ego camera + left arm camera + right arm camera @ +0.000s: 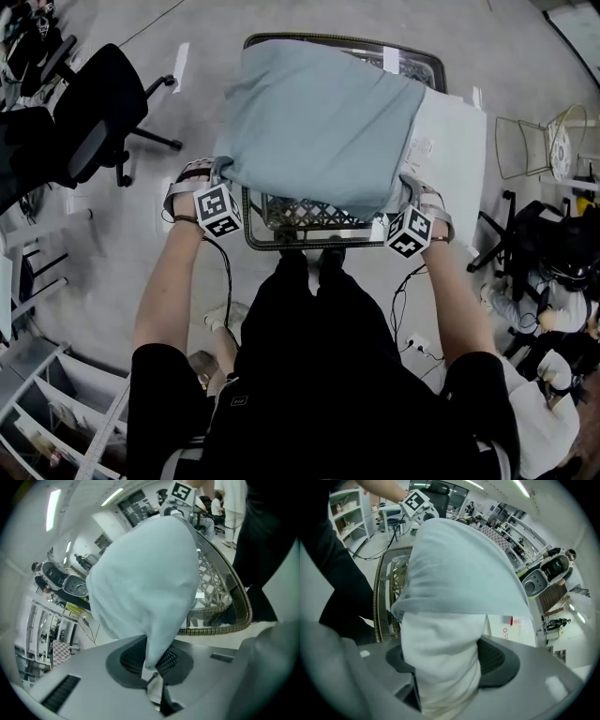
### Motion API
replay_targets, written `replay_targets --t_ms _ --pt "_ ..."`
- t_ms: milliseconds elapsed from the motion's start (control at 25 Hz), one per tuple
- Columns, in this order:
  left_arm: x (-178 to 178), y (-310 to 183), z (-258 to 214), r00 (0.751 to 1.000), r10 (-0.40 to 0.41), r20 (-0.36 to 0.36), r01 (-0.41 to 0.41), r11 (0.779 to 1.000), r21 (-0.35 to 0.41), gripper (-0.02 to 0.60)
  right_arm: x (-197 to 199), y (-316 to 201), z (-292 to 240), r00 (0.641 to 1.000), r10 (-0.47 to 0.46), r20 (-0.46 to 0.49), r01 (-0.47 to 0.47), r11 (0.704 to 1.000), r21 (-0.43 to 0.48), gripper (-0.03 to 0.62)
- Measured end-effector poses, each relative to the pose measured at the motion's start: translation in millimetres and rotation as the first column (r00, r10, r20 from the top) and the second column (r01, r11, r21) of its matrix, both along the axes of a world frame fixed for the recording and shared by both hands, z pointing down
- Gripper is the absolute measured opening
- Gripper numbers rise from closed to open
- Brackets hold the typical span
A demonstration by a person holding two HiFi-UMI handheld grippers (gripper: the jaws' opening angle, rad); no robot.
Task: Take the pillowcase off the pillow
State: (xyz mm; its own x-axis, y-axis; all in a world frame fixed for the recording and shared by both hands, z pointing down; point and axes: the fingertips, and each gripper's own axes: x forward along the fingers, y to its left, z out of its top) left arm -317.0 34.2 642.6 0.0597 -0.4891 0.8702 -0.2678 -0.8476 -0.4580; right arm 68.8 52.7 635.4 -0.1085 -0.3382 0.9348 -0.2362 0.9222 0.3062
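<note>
A pillow in a light blue pillowcase (319, 122) is held over a dark wicker table (309, 220) in the head view. The bare white pillow (450, 150) sticks out of the case's open end on the right. My left gripper (217, 178) is at the near left corner. In the left gripper view it (152, 660) is shut on a pinch of the pillowcase (145, 578). My right gripper (412, 202) is at the near right corner. In the right gripper view it (445, 667) is shut on the white pillow (440, 653), just below the pillowcase's hem (459, 609).
A black office chair (89, 122) stands at the far left. A wire chair (534, 145) and a seated person (553, 309) are at the right. White shelves (47, 403) sit at the near left. The table's woven rim (234, 606) curves under the pillow.
</note>
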Motion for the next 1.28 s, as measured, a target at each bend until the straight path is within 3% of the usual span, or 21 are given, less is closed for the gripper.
replay_targets --t_ms 120,200,360,440,720,960,1120,1280 --pt "11.0 16.6 -17.1 0.997 -0.041 -0.067 0.041 0.999 0.001 0.022 -10.4 12.2 -13.1 0.997 0.067 0.045 -0.066 0.998 -0.025 0.371" --pt "19.9 30.7 -24.9 0.993 -0.041 -0.11 0.037 0.999 -0.033 0.109 -10.6 22.0 -18.1 0.99 0.114 0.084 -0.11 0.992 -0.056 0.37" --pt "22.3 31.3 -45.6 0.985 -0.058 -0.161 0.048 0.997 -0.067 0.122 7.0 22.4 -34.7 0.984 0.144 0.11 -0.138 0.989 -0.057 0.367" --pt "17.8 18.8 -56.1 0.986 -0.06 -0.157 0.049 0.996 -0.077 0.159 20.8 7.6 -47.6 0.977 0.172 0.13 -0.168 0.985 -0.038 0.367" --pt "33.9 -73.3 -110.5 0.98 -0.039 -0.195 0.038 0.999 -0.009 0.161 62.2 -92.3 -90.0 0.943 0.266 0.2 -0.279 0.959 0.041 0.367" --pt "119.5 -170.4 -124.8 0.964 0.064 -0.26 -0.069 0.998 -0.011 0.161 69.2 -187.4 -85.4 0.941 0.265 0.209 -0.274 0.962 0.011 0.368" --pt "184.1 -226.7 -112.6 0.951 0.159 -0.266 -0.173 0.984 -0.03 0.161 63.0 -228.1 -63.4 0.971 0.181 0.155 -0.174 0.983 -0.055 0.37" --pt "239.8 -266.3 -90.6 0.927 0.204 -0.314 -0.249 0.962 -0.112 0.161 57.4 -249.9 -36.4 0.987 0.088 0.135 -0.063 0.981 -0.183 0.399"
